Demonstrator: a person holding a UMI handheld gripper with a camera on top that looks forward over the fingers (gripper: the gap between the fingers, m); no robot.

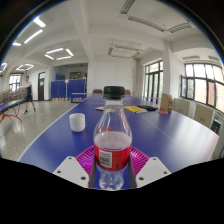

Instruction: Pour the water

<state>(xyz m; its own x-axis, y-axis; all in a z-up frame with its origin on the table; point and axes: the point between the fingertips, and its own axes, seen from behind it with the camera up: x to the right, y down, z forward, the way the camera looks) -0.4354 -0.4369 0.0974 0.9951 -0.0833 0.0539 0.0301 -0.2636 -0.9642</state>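
on the blue table point(60, 135) to the left stands a white cup point(77, 122), apart from the gripper point(112, 163), which looks clenched on the water bottle point(112, 140), upright between the pads. likely the carrying step; next is reaching the cup and tilting. the bottle's base is hidden, its cap hard to make out.

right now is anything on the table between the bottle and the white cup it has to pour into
Nothing visible stands in the way. The bottle sits between the gripper's fingers, and the white cup stands farther out on the blue table, off to the bottle's left. The stretch of table between them is bare; the other items lie much farther back.
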